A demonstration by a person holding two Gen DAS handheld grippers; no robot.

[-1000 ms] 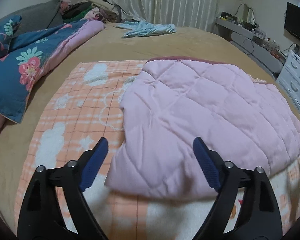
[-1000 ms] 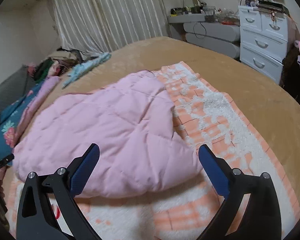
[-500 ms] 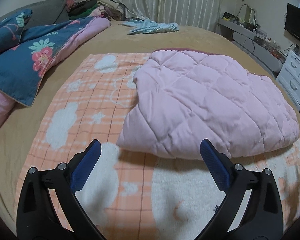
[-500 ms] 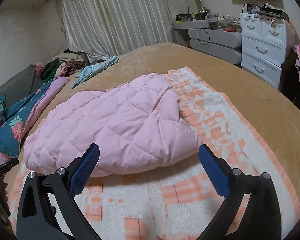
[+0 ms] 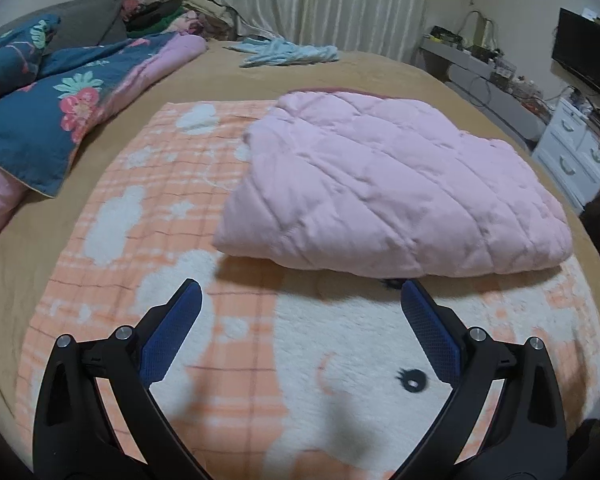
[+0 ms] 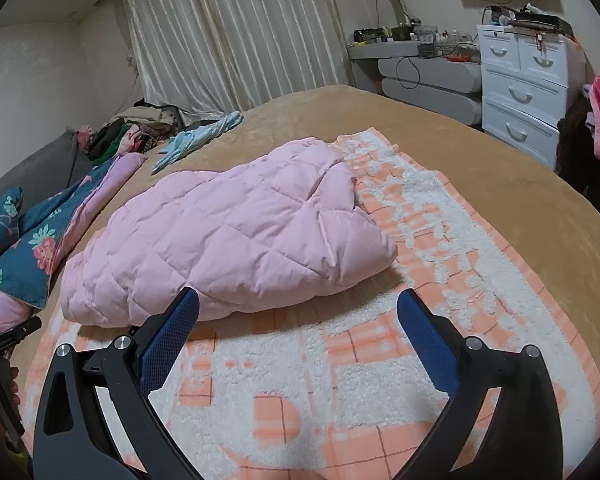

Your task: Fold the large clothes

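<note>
A pink quilted garment [image 5: 384, 188] lies folded into a thick bundle on an orange-and-white fleece blanket [image 5: 160, 208] spread over the tan bed. My left gripper [image 5: 300, 300] hangs open just short of the bundle's near edge, nothing between its blue pads. In the right wrist view the same pink quilted garment [image 6: 228, 236] lies ahead, and my right gripper [image 6: 298, 308] is open too, its left finger just overlapping the bundle's near edge without gripping it. The left gripper's body [image 6: 4, 344] shows at that view's left edge.
A blue floral duvet [image 5: 40, 116] is bunched along the left side of the bed. A light blue garment [image 5: 288, 52] and a heap of clothes [image 5: 168, 20] lie at the far end by the curtains. White drawers [image 6: 524, 84] stand right of the bed.
Both grippers have drawn back from the pink bundle, which now lies farther ahead with bare fleece blanket under the fingers. The left jaws spread a little wider.
</note>
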